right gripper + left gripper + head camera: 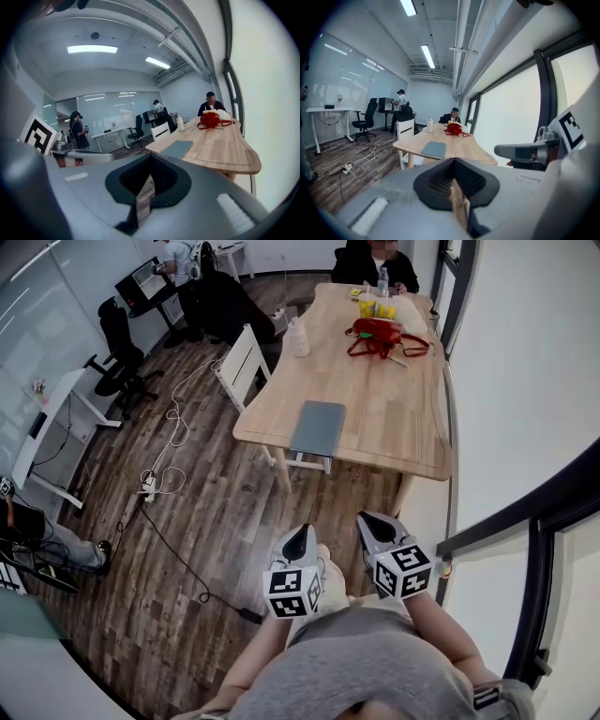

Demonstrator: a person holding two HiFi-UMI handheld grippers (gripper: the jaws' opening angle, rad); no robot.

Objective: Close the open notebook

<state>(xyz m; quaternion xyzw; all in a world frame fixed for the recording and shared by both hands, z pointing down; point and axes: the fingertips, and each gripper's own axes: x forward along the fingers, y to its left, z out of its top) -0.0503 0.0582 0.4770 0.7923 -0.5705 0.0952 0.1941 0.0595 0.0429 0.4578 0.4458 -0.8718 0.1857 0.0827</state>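
Observation:
A grey notebook (317,427) lies flat with its cover shut at the near edge of the wooden table (394,418). It also shows as the notebook (434,149) in the left gripper view and the notebook (177,149) in the right gripper view. Both grippers hang close to my body, well short of the table. My left gripper (302,532) points at the table with its jaws together and nothing in them. My right gripper (368,519) is beside it, jaws together and empty. From its own camera each one, the left gripper (457,187) and the right gripper (145,187), looks shut.
A red bag (380,334), a bottle (298,337) and yellow items (375,307) sit on the far half of the table, where a person (375,263) is seated. A white chair (246,362) stands at its left. Cables (164,479) run across the wooden floor. A window frame (525,521) is at right.

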